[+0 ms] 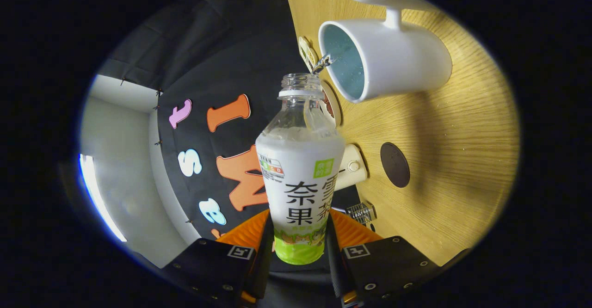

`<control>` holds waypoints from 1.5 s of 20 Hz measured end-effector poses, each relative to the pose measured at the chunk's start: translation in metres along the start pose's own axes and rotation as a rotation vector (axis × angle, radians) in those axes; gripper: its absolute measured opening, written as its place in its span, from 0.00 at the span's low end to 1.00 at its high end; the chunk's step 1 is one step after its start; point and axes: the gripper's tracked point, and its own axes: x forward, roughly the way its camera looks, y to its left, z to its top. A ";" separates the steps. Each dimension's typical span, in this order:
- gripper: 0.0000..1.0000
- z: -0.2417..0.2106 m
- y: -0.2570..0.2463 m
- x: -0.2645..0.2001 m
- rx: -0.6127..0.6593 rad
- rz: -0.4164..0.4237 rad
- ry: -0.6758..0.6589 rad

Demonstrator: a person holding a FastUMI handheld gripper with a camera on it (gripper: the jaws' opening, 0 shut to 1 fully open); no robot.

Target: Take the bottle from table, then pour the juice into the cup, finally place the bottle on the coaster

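Observation:
My gripper (pixel 298 248) is shut on a clear plastic bottle (pixel 299 169) with a white and green label, both fingers pressing its lower part. The whole view is rolled sideways, so the bottle is tipped. Its open mouth (pixel 301 80) sits just beside the rim of a white mug (pixel 384 58) with a pale blue inside. A thin stream of clear liquid (pixel 322 63) runs from the mouth into the mug. A dark round coaster (pixel 395 164) lies on the wooden table (pixel 453 150) beyond the fingers, apart from the mug.
A cream-coloured clamp with a metal knob (pixel 354 169) grips the table edge behind the bottle. Small round discs (pixel 331 104) lie near the mug's rim. Black cloth wall (pixel 222 67) and a white wall (pixel 120 160) stand past the table edge.

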 end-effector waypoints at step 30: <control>0.56 0.008 0.023 0.003 0.288 0.101 -0.073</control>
